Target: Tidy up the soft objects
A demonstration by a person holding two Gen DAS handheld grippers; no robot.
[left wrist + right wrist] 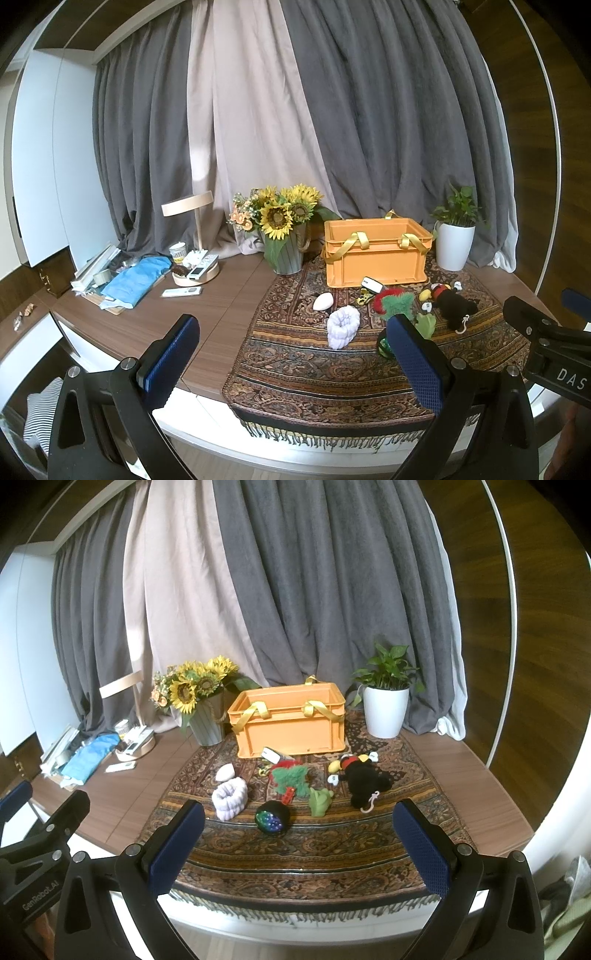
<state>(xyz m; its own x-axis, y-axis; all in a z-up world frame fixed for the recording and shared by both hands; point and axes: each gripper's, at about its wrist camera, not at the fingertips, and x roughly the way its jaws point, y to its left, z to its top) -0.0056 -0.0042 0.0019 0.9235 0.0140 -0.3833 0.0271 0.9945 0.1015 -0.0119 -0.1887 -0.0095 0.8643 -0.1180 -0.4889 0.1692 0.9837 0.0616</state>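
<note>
An orange crate with yellow ribbon handles stands at the back of a patterned rug. In front of it lie soft toys: a black mouse plush, a red and green plush, a small green plush, a white fluffy roll, a dark glittery ball and a pale egg shape. My right gripper hangs open near the rug's front edge, apart from all of them. My left gripper is open too, left of the toys; the roll and crate show between its fingers.
A sunflower vase stands left of the crate, a potted plant in a white pot right of it. Far left on the wooden desk are a lamp, remotes, blue cloth and clutter. Curtains hang behind.
</note>
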